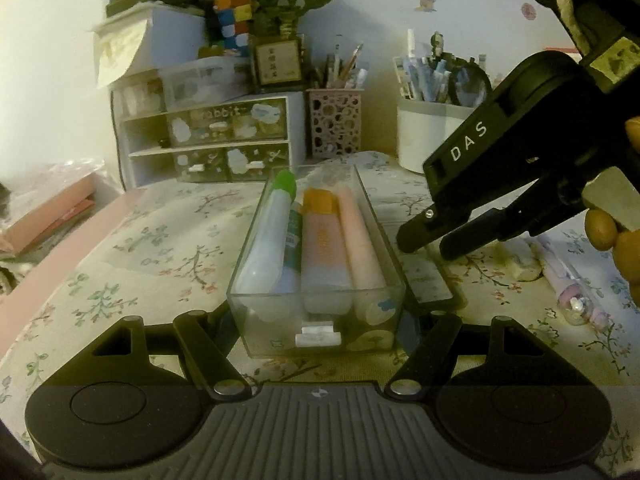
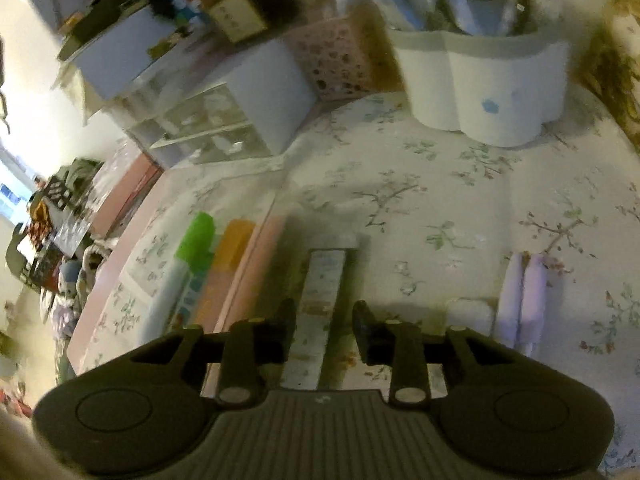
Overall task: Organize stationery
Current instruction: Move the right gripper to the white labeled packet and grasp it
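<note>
A clear plastic drawer (image 1: 256, 322) lies on the floral cloth, close in front of my left gripper (image 1: 320, 320). My left gripper's jaws stand on either side of its near end, touching it. It holds a green-capped glue stick (image 1: 267, 240), an orange-capped tube (image 1: 322, 240) and a pink tube (image 1: 360, 240); they also show in the right wrist view (image 2: 196, 240). My right gripper (image 1: 426, 242) hangs just right of the drawer. In its own view the right gripper (image 2: 324, 316) is open above a flat rectangular box (image 2: 320, 304).
A white drawer unit (image 1: 208, 140) with an empty slot stands at the back. A pink lattice pen cup (image 1: 334, 120) and a white pen holder (image 1: 428, 132) stand beside it. Pale purple pens (image 2: 524, 300) and an eraser (image 1: 524, 264) lie at right.
</note>
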`<state>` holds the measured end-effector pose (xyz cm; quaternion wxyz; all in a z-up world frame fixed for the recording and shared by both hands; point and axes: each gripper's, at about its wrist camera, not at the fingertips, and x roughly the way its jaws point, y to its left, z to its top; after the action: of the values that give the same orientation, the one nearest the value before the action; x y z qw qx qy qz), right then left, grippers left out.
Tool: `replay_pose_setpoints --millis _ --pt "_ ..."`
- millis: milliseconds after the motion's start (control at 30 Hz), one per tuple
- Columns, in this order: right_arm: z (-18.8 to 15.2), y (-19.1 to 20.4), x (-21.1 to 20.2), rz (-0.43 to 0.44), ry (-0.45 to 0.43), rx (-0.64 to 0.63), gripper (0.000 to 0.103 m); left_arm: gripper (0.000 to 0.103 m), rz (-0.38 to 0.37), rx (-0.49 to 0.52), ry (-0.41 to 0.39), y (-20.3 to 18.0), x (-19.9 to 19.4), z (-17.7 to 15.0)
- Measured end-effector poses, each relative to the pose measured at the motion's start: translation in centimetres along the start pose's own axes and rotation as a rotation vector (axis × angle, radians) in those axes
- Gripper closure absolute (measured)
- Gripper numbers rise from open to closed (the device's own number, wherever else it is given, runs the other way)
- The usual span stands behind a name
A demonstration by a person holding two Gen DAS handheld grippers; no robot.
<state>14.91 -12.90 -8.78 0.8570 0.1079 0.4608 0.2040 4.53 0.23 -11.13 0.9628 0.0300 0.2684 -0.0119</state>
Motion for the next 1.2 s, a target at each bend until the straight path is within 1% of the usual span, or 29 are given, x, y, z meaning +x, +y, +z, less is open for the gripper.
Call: replay_pose_setpoints --millis 200,433,467,500,567,600,667,700,767,867,900,933,967,1000,1067,1133,1200 --pt "0.2 2.1 1.1 -0.044 0.005 -0.094 0.057 0.030 0.009 -0.003 0.001 0.1 -0.5 -0.3" --pt "-0.2 4.3 2.0 -0.147 -0.001 -0.230 0.058 0.030 0.016 -0.004 -0.003 0.1 -0.7 -0.5" --pt "-0.3 4.3 2.0 -0.155 -0.005 -0.234 0.064 0.030 0.016 -0.005 -0.003 0.1 -0.7 -0.4" --pt "-0.3 4.3 2.0 -0.167 -0.009 -0.233 0.066 0.030 0.016 -0.005 -0.003 0.1 -0.6 -0.4" --pt "-0.2 3.9 1.8 -0.156 -0.013 -0.211 0.070 0.030 0.016 -0.004 -0.003 0.1 -0.6 -0.4" --pt "-0.1 3.7 1.7 -0.151 -0.015 -0.198 0.078 0.030 0.016 -0.004 -0.003 0.1 -0.6 -0.4" --pt "0.1 3.5 1.5 -0.149 -0.017 -0.186 0.092 0.030 0.016 -0.004 -0.002 0.1 -0.6 -0.4" --pt "0.1 3.5 1.5 -0.147 -0.016 -0.182 0.094 0.030 0.016 -0.004 -0.002 0.1 -0.6 -0.4" --pt "0.0 3.6 1.5 -0.139 -0.015 -0.186 0.094 0.030 0.015 -0.005 -0.002 0.1 -0.7 -0.4" --pt "0.1 3.6 1.4 -0.102 -0.012 -0.169 0.089 0.030 0.018 -0.011 0.000 0.0 -0.7 -0.4" --pt "0.1 3.6 1.4 -0.094 -0.012 -0.173 0.078 0.030 0.022 -0.010 -0.001 0.0 -0.8 -0.5" --pt "0.1 3.8 1.4 -0.094 -0.014 -0.181 0.072 0.030 0.026 -0.006 -0.003 0.0 -0.9 -0.6" --pt "0.1 4.0 1.3 -0.098 -0.021 -0.190 0.063 0.030 0.026 -0.009 -0.004 0.0 -1.0 -0.6" --pt "0.1 4.1 1.3 -0.100 -0.023 -0.191 0.061 0.030 0.026 -0.013 -0.004 0.1 -1.1 -0.6" --pt "0.2 4.3 1.6 -0.093 -0.015 -0.182 0.061 0.030 0.032 -0.015 -0.006 0.2 -1.2 -0.7" --pt "0.4 4.4 2.1 -0.105 0.001 -0.189 0.061 0.030 0.033 -0.016 -0.009 0.3 -1.2 -0.8" --pt "0.2 4.7 2.6 -0.118 -0.008 -0.211 0.060 0.030 0.036 -0.018 -0.009 0.4 -1.3 -0.8"
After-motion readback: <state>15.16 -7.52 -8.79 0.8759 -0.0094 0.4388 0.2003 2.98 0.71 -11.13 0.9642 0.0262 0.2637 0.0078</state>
